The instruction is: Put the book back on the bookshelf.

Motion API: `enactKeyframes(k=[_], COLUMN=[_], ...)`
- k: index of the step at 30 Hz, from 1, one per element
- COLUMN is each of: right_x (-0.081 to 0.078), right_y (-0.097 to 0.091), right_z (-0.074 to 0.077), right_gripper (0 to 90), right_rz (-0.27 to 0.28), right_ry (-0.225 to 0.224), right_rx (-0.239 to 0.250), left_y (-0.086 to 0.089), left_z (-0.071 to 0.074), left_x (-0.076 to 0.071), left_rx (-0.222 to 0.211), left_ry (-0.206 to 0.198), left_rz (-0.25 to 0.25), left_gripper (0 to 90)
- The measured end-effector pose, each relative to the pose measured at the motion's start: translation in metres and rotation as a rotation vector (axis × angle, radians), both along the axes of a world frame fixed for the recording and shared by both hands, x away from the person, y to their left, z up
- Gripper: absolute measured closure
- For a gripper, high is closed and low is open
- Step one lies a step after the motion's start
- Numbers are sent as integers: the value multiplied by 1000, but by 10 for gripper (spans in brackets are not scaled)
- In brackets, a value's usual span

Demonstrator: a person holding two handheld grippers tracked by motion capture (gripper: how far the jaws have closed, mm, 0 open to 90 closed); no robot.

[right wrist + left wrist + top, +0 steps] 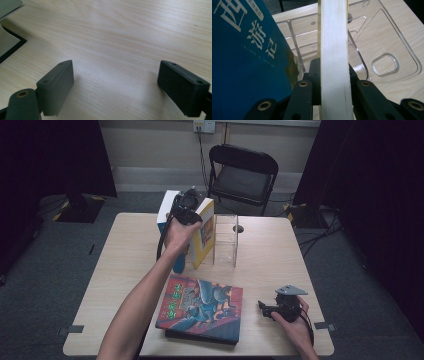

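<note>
Step in hand, by my read: shelving books into the clear rack. Going left to right: blue book (165,220) stands upright at the tabletop's (270,260) far middle, leaning just beside the yellow-covered book (204,237). The left gripper (186,210) has its fingers clamped on that book's page edge (334,62), holding it upright just left of the clear acrylic rack (226,240).

Next move likely calls for sliding the held book rightward into a rack slot, keeping it vertical; the rack's divider walls and the leaning blue book crowd it.

Nearer, a colourful hardcover (202,307) lies flat atop a darker book. Right gripper (267,310) rests on bare tabletop, fingers (56,85) spread wide, empty. Black folding chair (242,172) stands behind.
</note>
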State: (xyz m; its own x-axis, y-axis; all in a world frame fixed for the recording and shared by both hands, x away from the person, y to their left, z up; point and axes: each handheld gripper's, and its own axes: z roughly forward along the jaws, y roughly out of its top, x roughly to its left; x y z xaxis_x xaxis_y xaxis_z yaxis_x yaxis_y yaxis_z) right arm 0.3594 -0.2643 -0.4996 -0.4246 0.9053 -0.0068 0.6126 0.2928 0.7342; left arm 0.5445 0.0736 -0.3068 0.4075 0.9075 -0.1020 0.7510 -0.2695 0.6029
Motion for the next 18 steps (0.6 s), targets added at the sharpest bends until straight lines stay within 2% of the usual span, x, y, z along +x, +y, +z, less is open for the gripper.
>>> enactKeyframes(k=[3, 5, 6, 8, 9, 11, 13, 15, 16, 18], right_x=[0, 0, 0, 0, 0, 1, 1, 1, 0, 0], right_y=[0, 0, 0, 0, 0, 0, 1, 1, 1, 1], right_z=[0, 0, 0, 0, 0, 0, 0, 0, 0, 0], right_gripper=[134, 134, 134, 134, 134, 134, 134, 134, 134, 134], right_rz=[1, 1, 1, 2, 2, 7, 8, 10, 11, 14], right_ry=[0, 0, 0, 0, 0, -1, 0, -1, 1, -2], right_rx=[0, 0, 1, 0, 0, 0, 0, 0, -1, -1], left_y=[1, 1, 1, 0, -1, -3, -5, -5, -5, -1], left_z=[0, 0, 0, 0, -1, -2, -4, -3, -4, -3], left_x=[-1, 1, 2, 2, 2, -1, 0, -2, -3, -5], left_rx=[-2, -20, -23, -27, -34, -34, -24, -14, -22, -71], left_ry=[-7, -7, -2, -6, -20, -50, -40, -44, -48, -51], left_rz=[-6, 25, 16, 33, 21, 39, 8, 6, -5, -9], left_gripper=[756, 757, 756, 756, 756, 757, 748, 747, 741, 711])
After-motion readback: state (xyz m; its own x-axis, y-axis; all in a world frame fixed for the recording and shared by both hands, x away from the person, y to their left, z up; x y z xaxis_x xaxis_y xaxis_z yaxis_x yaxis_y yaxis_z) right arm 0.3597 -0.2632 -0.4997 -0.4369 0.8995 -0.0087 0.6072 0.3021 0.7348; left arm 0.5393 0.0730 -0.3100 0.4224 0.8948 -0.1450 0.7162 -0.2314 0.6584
